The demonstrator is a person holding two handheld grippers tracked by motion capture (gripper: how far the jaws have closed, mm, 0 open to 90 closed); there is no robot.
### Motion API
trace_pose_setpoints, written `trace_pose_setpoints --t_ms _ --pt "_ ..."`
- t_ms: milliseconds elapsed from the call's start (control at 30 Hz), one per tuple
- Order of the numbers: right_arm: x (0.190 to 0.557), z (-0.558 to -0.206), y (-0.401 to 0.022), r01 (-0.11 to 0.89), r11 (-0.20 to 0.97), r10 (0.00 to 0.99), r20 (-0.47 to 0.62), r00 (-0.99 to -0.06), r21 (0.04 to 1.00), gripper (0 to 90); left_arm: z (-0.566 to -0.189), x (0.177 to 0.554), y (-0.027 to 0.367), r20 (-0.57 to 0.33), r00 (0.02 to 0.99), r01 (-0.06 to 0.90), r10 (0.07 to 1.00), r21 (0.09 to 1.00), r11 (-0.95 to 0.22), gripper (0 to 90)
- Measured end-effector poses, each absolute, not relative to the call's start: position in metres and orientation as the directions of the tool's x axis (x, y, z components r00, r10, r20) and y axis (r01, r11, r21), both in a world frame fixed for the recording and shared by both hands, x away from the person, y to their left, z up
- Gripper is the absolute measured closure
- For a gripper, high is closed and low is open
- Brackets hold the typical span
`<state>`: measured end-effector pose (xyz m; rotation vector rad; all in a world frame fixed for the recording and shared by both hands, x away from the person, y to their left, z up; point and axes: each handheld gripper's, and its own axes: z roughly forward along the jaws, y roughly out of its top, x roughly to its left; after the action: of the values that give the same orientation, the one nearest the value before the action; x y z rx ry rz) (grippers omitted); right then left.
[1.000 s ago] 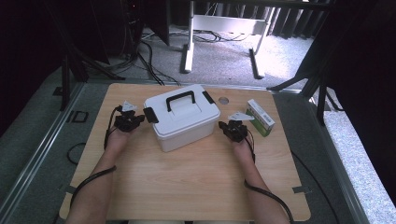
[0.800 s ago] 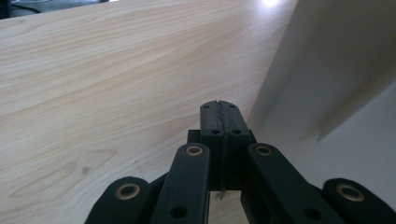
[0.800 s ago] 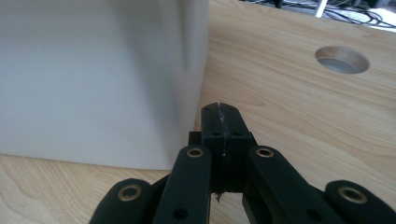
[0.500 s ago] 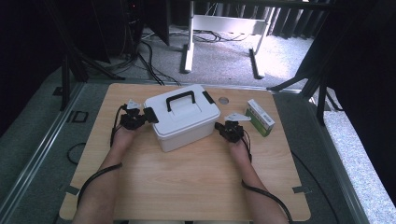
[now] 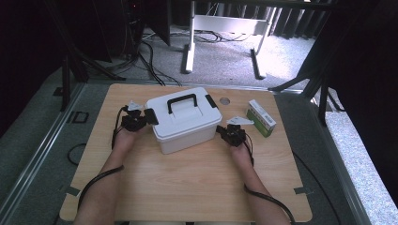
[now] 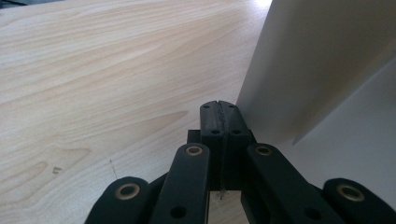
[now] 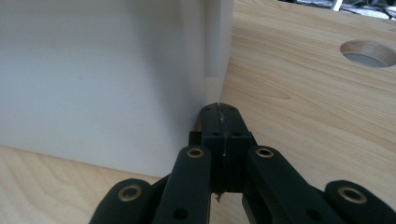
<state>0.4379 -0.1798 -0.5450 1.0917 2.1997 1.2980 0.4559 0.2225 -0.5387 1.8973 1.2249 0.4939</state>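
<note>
Jaws pressed fully together and gripping nothing, left gripper [image 5: 151, 116] and right gripper [image 5: 219, 132] are flanking the white box [image 5: 185, 119] on the counter [image 5: 187, 183].

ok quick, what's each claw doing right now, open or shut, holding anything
Left claw: shut, empty, beside the white plastic lidded box.
Right claw: shut, empty, at the box's other side.

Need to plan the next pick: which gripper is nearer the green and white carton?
Right. The right gripper sits between the white box and the green and white carton, just beside the carton. The left gripper is across the white box, on its far side.
</note>
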Motion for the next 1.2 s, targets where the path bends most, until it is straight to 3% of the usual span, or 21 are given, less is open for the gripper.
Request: trace_pose_setpoints --t_ms 467,1200 --pt "0.399 -0.546 -0.178 0.415 0.316 0.728 0.063 -0.683 0.853 90.0 -0.535 0.443 0.213 -0.067 0.48 0.571 0.875 0.781 -0.253 90.0" --pt "0.359 -0.543 -0.193 0.385 0.295 0.683 0.089 -0.725 0.875 90.0 -0.533 0.425 0.192 -0.112 0.496 0.598 0.861 0.763 -0.246 90.0"
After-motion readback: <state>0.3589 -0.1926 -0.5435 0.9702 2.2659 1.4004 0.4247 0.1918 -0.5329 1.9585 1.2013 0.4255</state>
